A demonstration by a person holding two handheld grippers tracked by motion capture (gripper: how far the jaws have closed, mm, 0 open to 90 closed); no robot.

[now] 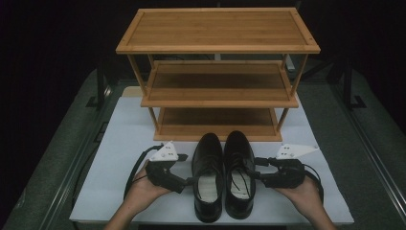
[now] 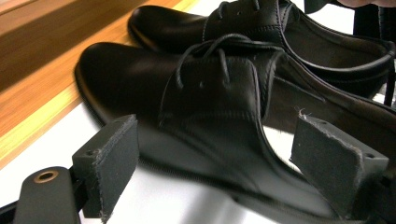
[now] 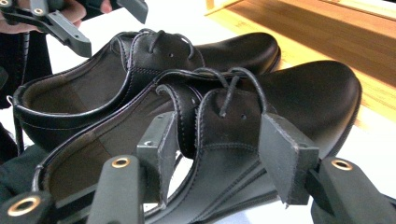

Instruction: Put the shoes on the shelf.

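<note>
Two black leather lace-up shoes stand side by side at lower centre of the high view, toes toward the top of the frame: the left shoe [image 1: 208, 175] and the right shoe [image 1: 239, 172], their inner sides touching or nearly so. Both rest on a white mat [image 1: 119, 158], with their toes just short of the bottom tier of a three-tier wooden rack [image 1: 218, 48] that occupies the upper centre of the frame.

The left gripper [image 1: 187, 181], held in the person's left hand [image 1: 143, 189] at lower left of centre, points rightward at the outer side of the left shoe. In the left gripper view its jaws stand wide apart at lower left and lower right of the frame, the shoe's laced flank lying between and beyond them; the pads hold nothing.

The right gripper [image 1: 256, 173], held in the right hand [image 1: 301, 191] at lower right of centre, points leftward at the outer side of the right shoe. In the right gripper view its jaws are partly open and straddle the shoe's quarter beside the laces, one pad inside the opening, the other outside; whether the pads press on the leather cannot be told.

Grey carpet [image 1: 364, 143] surrounds the mat.
</note>
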